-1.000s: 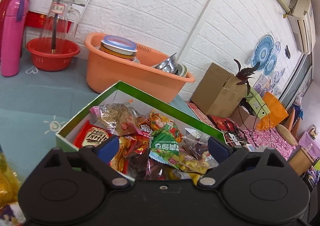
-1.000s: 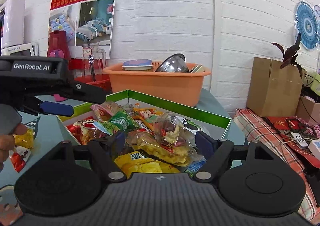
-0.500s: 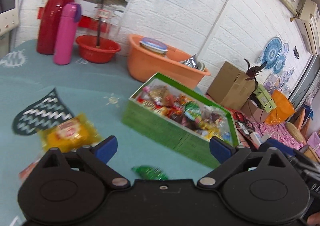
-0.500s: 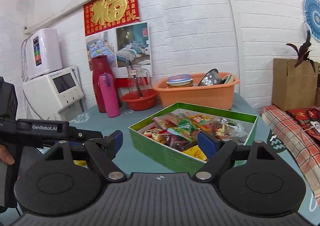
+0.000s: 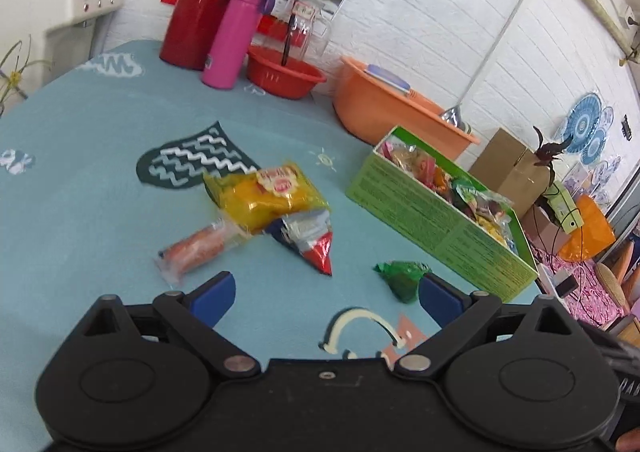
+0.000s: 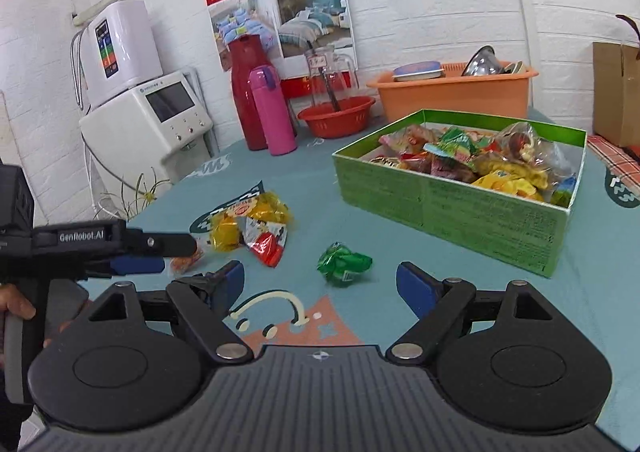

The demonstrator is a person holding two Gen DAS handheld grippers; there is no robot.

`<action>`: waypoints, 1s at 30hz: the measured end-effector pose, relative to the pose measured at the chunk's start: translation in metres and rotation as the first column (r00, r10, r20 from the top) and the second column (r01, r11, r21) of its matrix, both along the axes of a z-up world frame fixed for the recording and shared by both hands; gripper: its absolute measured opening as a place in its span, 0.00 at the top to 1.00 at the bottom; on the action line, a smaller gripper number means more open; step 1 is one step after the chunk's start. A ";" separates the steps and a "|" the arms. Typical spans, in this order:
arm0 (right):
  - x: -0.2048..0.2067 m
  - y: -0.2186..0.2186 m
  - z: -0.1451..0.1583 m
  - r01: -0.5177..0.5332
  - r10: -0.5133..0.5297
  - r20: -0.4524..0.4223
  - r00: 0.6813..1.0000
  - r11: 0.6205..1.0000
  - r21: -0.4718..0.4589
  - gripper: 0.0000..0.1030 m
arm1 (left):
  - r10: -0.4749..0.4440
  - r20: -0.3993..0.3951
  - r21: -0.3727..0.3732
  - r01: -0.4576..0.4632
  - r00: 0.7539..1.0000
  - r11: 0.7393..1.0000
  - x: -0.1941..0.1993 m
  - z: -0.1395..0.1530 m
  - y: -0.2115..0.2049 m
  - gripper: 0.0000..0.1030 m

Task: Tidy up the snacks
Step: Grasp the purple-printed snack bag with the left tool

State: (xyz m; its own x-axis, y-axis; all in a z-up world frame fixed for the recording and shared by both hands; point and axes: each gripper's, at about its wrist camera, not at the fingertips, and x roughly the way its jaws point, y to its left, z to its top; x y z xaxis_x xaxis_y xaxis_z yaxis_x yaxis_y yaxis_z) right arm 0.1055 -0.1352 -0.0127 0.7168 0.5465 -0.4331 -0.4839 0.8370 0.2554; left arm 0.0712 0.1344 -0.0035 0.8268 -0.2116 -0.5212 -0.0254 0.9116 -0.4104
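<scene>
Snacks lie in 2 places on the blue tablecloth point(image 5: 80, 139): many are already piled in the green box point(image 6: 460, 207), and 4 are outside it. The green crumpled packet point(image 6: 343, 264) lies alone, near the front wall of the box and just ahead of the right gripper point(image 6: 320, 284). More to the left, the yellow bag point(image 5: 266, 193), the red and silver packet point(image 5: 310, 240) and the orange sausage stick point(image 5: 196, 250) lie together, the yellow bag partly over the other 2.

The right gripper has its fingers wide apart and holds nothing; the green packet is between the lines of its fingers but not touched. The left gripper point(image 5: 326, 294) is also spread wide and empty, above the cloth in front of the 3 packets.

I judge the task is well advanced, and the next step is probably to take one loose packet. Some things could go wrong. The green packet is light and crumpled, so a finger coming from one side may push it away instead of closing on it. In the pile, the overlapping wrappers may come up together, or the slippery foil may slide out. The box is already quite full on its right side, so a packet dropped there may slide over the wall
</scene>
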 end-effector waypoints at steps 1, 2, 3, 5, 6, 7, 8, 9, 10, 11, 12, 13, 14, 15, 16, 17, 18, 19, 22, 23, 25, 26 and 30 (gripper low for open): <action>-0.001 0.004 -0.002 -0.006 0.006 -0.005 1.000 1.000 -0.008 0.00 | -0.001 0.011 0.013 0.001 1.000 1.000 0.002 0.002 0.001 0.00; -0.001 0.007 -0.003 -0.011 0.011 -0.009 1.000 1.000 -0.013 0.00 | -0.009 0.023 0.024 0.008 1.000 1.000 0.004 0.004 0.001 0.00; -0.001 0.010 -0.005 -0.013 0.012 -0.016 1.000 1.000 -0.016 0.00 | -0.024 0.037 0.037 0.023 0.999 0.999 0.009 0.006 -0.001 0.00; 0.000 0.014 -0.007 -0.010 0.009 -0.026 1.000 1.000 -0.018 0.00 | -0.048 0.053 0.065 0.044 0.997 0.997 0.022 0.009 -0.004 0.00; -0.001 0.015 -0.008 -0.007 0.006 -0.030 1.000 1.000 -0.019 0.00 | -0.052 0.057 0.082 0.047 0.997 0.996 0.030 0.010 -0.006 0.00; -0.001 0.016 -0.008 -0.004 0.003 -0.033 0.999 1.000 -0.020 0.00 | -0.048 0.057 0.100 0.042 0.997 0.994 0.040 0.009 -0.008 0.00; -0.001 0.017 -0.009 -0.002 0.001 -0.036 0.999 1.000 -0.021 0.00 | -0.043 0.054 0.113 0.037 0.998 0.993 0.049 0.007 -0.009 0.00; -0.001 0.017 -0.010 -0.001 0.000 -0.039 0.999 1.000 -0.022 0.00 | -0.045 0.049 0.124 0.038 0.998 0.992 0.059 0.004 -0.011 0.00; -0.001 0.017 -0.012 0.002 -0.003 -0.043 0.999 1.000 -0.024 0.00 | -0.047 0.040 0.128 0.042 0.998 0.991 0.068 0.000 -0.012 0.00; -0.001 0.016 -0.013 0.007 -0.008 -0.048 0.999 1.000 -0.027 0.00 | -0.046 0.025 0.135 0.042 0.999 0.990 0.076 -0.004 -0.013 0.05; 0.000 0.016 -0.014 0.012 -0.014 -0.055 0.998 0.999 -0.030 0.00 | -0.043 0.008 0.146 0.041 0.999 0.988 0.084 -0.008 -0.015 0.12; 0.001 0.015 -0.016 0.016 -0.018 -0.063 0.998 0.999 -0.032 0.00 | -0.044 -0.005 0.156 0.044 0.999 0.987 0.090 -0.011 -0.016 0.22; 0.002 0.015 -0.018 0.020 -0.023 -0.071 0.997 0.999 -0.033 0.00 | -0.047 -0.013 0.161 0.048 0.999 0.986 0.095 -0.015 -0.018 0.31; 0.003 0.014 -0.019 0.025 -0.027 -0.077 0.997 0.999 -0.034 0.00 | -0.051 -0.019 0.160 0.053 0.999 0.986 0.096 -0.018 -0.019 0.33; 0.005 0.014 -0.020 0.030 -0.032 -0.083 0.996 0.999 -0.034 0.00 | -0.053 -0.024 0.156 0.056 0.998 0.986 0.097 -0.020 -0.020 0.34; 0.006 0.013 -0.022 0.033 -0.036 -0.089 0.995 0.999 -0.032 0.00 | -0.054 -0.029 0.155 0.058 0.998 0.986 0.097 -0.022 -0.021 0.34; 0.007 0.013 -0.023 0.036 -0.038 -0.095 0.995 0.999 -0.029 0.00 | -0.057 -0.034 0.156 0.062 0.998 0.986 0.097 -0.023 -0.022 0.34; 0.009 0.013 -0.024 0.037 -0.039 -0.102 0.994 0.999 -0.026 0.00 | -0.059 -0.040 0.160 0.064 0.997 0.985 0.098 -0.024 -0.022 0.34; 0.010 0.014 -0.026 0.032 -0.034 -0.113 0.993 0.999 -0.022 0.00 | -0.057 -0.057 0.161 0.066 0.997 0.985 0.098 -0.027 -0.022 0.34; 0.010 0.015 -0.027 0.028 -0.031 -0.115 0.993 0.999 -0.022 0.00 | -0.057 -0.062 0.161 0.066 0.996 0.985 0.098 -0.028 -0.021 0.36; 0.009 0.016 -0.027 0.023 -0.025 -0.115 0.993 1.000 -0.021 0.00 | -0.056 -0.068 0.170 0.066 0.996 0.983 0.098 -0.030 -0.021 0.42; 0.009 0.017 -0.027 0.022 -0.024 -0.115 0.993 1.000 -0.021 0.00 | -0.057 -0.071 0.174 0.069 0.996 0.982 0.097 -0.030 -0.022 0.51; 0.009 0.017 -0.029 0.019 -0.021 -0.121 0.992 1.000 -0.022 0.00 | -0.084 -0.100 0.152 0.099 0.991 0.983 0.095 -0.034 -0.023 0.61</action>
State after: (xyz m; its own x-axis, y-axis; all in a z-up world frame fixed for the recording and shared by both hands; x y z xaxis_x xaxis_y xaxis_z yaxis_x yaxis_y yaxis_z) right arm 0.1142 -0.1179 -0.0412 0.6689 0.5226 -0.5286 -0.4336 0.8519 0.2937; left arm 0.1665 0.1118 -0.0376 0.7545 -0.1939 -0.6270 0.0300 0.9646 -0.2622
